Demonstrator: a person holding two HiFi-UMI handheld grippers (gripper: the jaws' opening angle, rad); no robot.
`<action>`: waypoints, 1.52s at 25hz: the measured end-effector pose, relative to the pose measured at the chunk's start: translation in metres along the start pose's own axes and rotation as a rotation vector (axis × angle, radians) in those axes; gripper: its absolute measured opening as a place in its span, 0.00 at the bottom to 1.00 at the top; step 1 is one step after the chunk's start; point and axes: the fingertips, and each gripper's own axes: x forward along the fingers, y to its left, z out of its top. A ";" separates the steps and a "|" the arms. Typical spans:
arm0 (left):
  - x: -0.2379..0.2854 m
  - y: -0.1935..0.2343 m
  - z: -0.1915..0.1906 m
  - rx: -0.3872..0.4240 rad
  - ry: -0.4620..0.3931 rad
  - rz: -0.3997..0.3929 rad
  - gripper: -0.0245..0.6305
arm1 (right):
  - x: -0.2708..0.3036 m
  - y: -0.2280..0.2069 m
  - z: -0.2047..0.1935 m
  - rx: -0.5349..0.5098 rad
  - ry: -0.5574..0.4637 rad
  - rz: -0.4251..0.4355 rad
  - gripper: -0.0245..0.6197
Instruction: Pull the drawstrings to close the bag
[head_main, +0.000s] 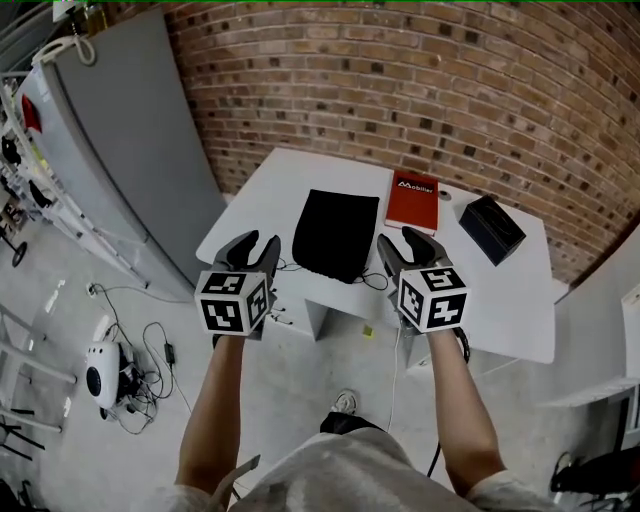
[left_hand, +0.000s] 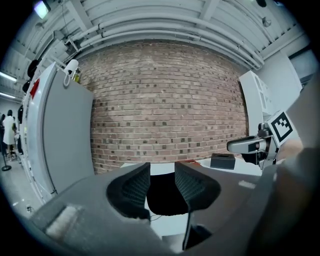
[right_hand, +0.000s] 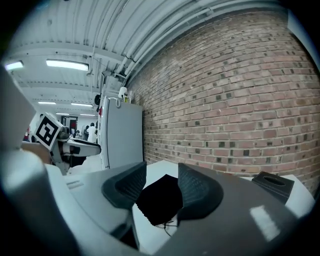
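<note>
A flat black drawstring bag lies on the white table, its mouth toward the near edge, thin black strings trailing from its near corners. My left gripper hovers open at the table's near-left edge, just left of the bag, nothing between its jaws. My right gripper stands open at the bag's near-right corner, also empty. In the left gripper view the bag shows beyond the open left gripper. In the right gripper view the bag lies ahead of the right gripper.
A red book lies right of the bag, and a black box farther right. A brick wall backs the table. A grey cabinet stands to the left. Cables and a white device lie on the floor.
</note>
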 end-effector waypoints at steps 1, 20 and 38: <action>0.014 0.002 0.002 0.002 0.002 -0.005 0.27 | 0.011 -0.008 0.002 0.002 0.003 -0.002 0.32; 0.178 0.014 0.033 0.018 0.026 -0.099 0.27 | 0.119 -0.106 0.016 0.027 0.032 -0.076 0.33; 0.209 0.045 0.043 0.063 0.012 -0.322 0.27 | 0.126 -0.077 0.018 0.058 0.041 -0.283 0.33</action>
